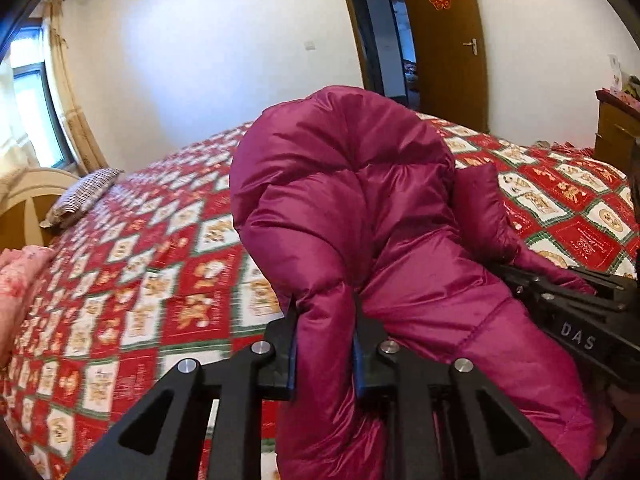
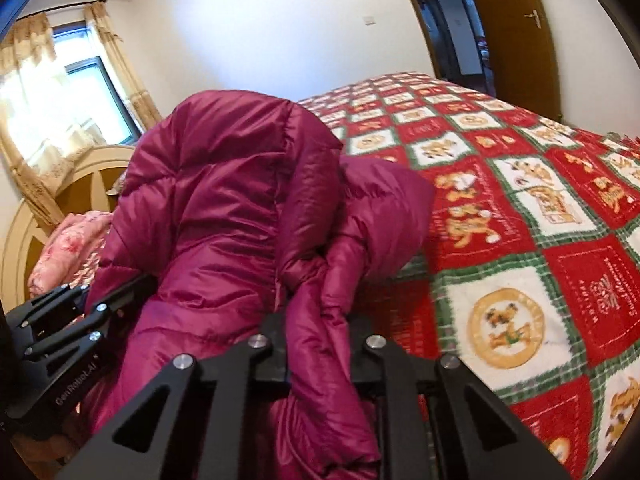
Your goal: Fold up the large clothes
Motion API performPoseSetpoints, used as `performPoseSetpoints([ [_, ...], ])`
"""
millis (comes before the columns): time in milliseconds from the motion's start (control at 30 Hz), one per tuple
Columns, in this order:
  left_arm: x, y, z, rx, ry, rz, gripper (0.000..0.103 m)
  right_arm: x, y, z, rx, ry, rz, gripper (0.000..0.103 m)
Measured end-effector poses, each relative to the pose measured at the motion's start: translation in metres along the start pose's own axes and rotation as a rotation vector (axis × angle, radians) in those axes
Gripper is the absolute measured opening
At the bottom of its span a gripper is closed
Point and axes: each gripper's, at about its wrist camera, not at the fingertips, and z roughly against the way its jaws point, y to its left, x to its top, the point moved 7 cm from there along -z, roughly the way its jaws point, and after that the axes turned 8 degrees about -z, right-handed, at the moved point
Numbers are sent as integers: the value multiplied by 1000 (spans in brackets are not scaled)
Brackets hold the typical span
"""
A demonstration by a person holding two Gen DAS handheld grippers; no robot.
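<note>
Two grippers are holding one magenta down jacket [image 1: 352,208] above the bed [image 1: 132,248], and both are pointing forward over the red and white patterned bedspread [image 2: 520,240]. The left gripper [image 1: 325,322] is pinching a thick fold of the jacket between its two fingers [image 1: 289,344]; the fabric is filling the gap between them and is bulging upward in front of the camera. The right gripper [image 2: 318,330] is doing the same with another bunched fold, and its fingers [image 2: 364,344] are pressing against the padding from both sides. In the left wrist view, the right gripper [image 1: 560,300] is lying just beside the jacket at the right edge, tilted toward the middle. In the right wrist view, the left gripper [image 2: 80,312] is showing at the lower left, partly hidden under the cloth. The jacket is rising as a rounded heap between the two tools, and one part is hanging down below them. A striped pillow [image 1: 86,194] is lying near the headboard [image 2: 48,216].
</note>
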Motion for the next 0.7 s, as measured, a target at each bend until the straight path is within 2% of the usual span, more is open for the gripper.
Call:
performPoseSetpoints([
  [267, -14, 40, 24, 42, -8, 78, 19, 3, 48, 3, 62, -16, 79, 18],
  [700, -44, 105, 41, 117, 4, 182, 19, 3, 112, -22, 121, 7, 194, 18],
])
